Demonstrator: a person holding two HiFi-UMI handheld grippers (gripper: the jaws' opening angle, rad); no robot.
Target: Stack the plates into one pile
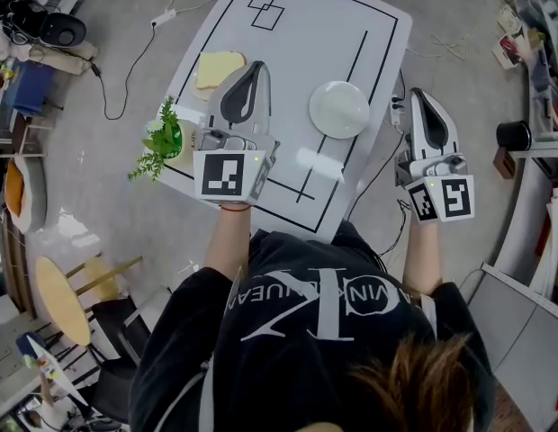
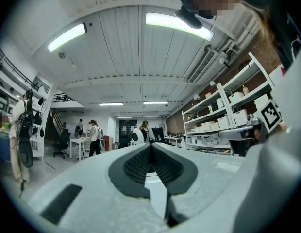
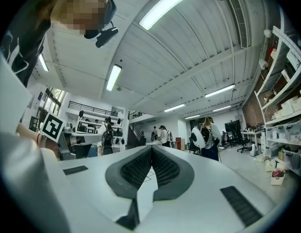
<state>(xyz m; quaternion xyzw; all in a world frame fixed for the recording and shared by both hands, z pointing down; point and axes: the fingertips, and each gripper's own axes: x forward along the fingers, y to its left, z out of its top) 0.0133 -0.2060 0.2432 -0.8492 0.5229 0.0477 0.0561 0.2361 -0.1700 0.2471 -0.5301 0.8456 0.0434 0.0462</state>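
Note:
A round white plate (image 1: 339, 109) lies on the white table (image 1: 288, 25) with black lines, right of its middle. A yellow, roughly square plate (image 1: 218, 67) lies at the table's left side. My left gripper (image 1: 257, 67) hovers above the table's near left part, its tip beside the yellow plate and covering that plate's right edge. Its jaws are shut with nothing between them (image 2: 150, 144). My right gripper (image 1: 415, 94) hangs past the table's right edge, right of the white plate, also shut and empty (image 3: 151, 148). Both gripper views look out level into the room and show no plate.
A small green potted plant (image 1: 162, 140) stands at the table's near left edge. Cables and a power strip (image 1: 162, 16) lie on the floor at the left. A round wooden stool (image 1: 61, 300) stands at lower left, shelving (image 1: 540, 79) at the right. People stand far off (image 2: 94, 137).

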